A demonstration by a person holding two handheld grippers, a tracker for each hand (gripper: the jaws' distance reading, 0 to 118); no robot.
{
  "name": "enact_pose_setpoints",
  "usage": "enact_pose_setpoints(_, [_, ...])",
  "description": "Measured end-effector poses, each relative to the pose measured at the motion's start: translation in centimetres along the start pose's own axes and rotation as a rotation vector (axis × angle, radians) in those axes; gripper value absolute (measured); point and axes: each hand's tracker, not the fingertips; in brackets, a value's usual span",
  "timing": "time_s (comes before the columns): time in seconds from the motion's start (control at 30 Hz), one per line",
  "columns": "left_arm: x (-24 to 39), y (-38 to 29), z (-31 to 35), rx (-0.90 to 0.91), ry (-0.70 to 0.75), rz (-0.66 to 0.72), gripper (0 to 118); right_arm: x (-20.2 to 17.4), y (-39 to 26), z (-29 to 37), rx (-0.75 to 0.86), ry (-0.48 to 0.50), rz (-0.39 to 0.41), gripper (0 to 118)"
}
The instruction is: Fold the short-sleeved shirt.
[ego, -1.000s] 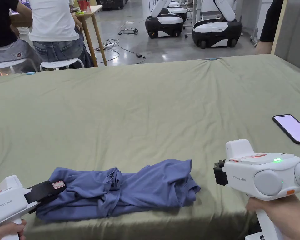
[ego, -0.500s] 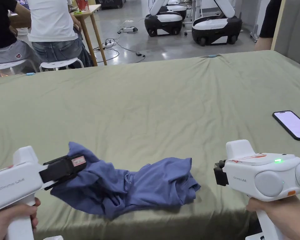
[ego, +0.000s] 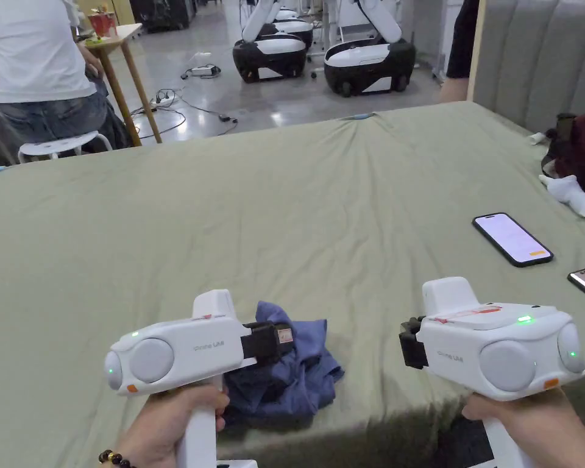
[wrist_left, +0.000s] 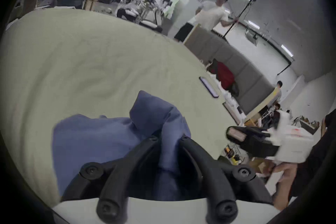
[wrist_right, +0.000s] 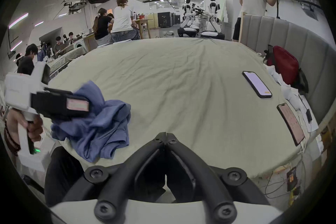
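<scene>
The left gripper has its jaws clamped on a bunched fold of the blue shirt, cloth pinched between the two black tips in the left gripper view. The right gripper hangs free, jaws together on nothing, at about 3 o'clock from the shirt and apart from it.

The shirt sits at the near edge of the bed, at roughly 6 o'clock in the head view, just under the left gripper. It is not flat: it lies as a crumpled heap, one corner lifted toward the jaws, other layers slumped and overlapping beneath. No sleeve or collar can be picked out clearly.

Judging from this, the fold is not yet neat, and the step in hand looks like carrying the held end across the rest. To do it well, the held edge should likely be laid down slowly so the layers stack, not bunch, and the right gripper could pin or take the opposite end to keep it taut. The thin cloth will probably sag and crease easily. Two phones lie at 2 o'clock, well apart.
</scene>
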Motion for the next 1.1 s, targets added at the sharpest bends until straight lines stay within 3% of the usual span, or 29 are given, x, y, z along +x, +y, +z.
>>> enact_pose_setpoints(0.03, [-0.1,-0.2,-0.7,0.000,-0.003,0.012,13,0.4,-0.1,0.3,0.002,-0.008,-0.004,0])
enact_pose_setpoints(0.17, [-0.5,-0.5,-0.1,0.041,-0.077,0.056,43,1.6,-0.6,0.8,-0.005,-0.038,-0.010,0])
enact_pose_setpoints(0.2, [-0.5,-0.3,0.4,0.040,-0.121,0.032,43,1.8,-0.7,0.8,-0.007,-0.043,-0.009,0])
enact_pose_setpoints(0.3, [0.2,0.6,3.1,0.069,-0.122,-0.044,107,1.9,-0.9,0.6,-0.016,-0.054,-0.010,0])
enact_pose_setpoints(0.33, [0.2,0.9,4.2,0.103,-0.107,-0.061,118,1.9,-0.9,0.6,-0.018,-0.053,-0.010,0])
enact_pose_setpoints(0.5, [-2.3,2.1,9.4,0.184,-0.105,0.010,118,1.1,-0.7,0.3,-0.017,-0.040,-0.011,0])
enact_pose_setpoints(0.53, [-3.2,2.2,10.0,0.169,-0.105,0.032,110,0.9,-0.6,0.2,-0.016,-0.035,-0.011,0])
enact_pose_setpoints(0.6, [-5.8,2.1,10.8,0.168,-0.112,0.043,55,0.8,-0.3,-0.4,-0.015,-0.025,-0.009,0])
enact_pose_setpoints(0.63, [-6.2,1.8,10.9,0.181,-0.089,0.043,19,0.6,-0.3,-0.5,-0.015,-0.021,-0.007,0])
enact_pose_setpoints(0.67, [-6.5,1.5,10.9,0.194,-0.054,0.037,0,0.4,-0.2,-0.6,-0.015,-0.018,-0.004,0])
enact_pose_setpoints(0.87, [-6.4,0.6,10.1,0.155,-0.074,0.065,0,-0.1,-0.2,-0.6,-0.020,-0.004,0.010,0])
enact_pose_setpoints(1.1, [-2.3,0.8,4.6,0.047,-0.161,-0.010,0,0.1,-0.2,-0.6,-0.023,-0.013,0.004,0])
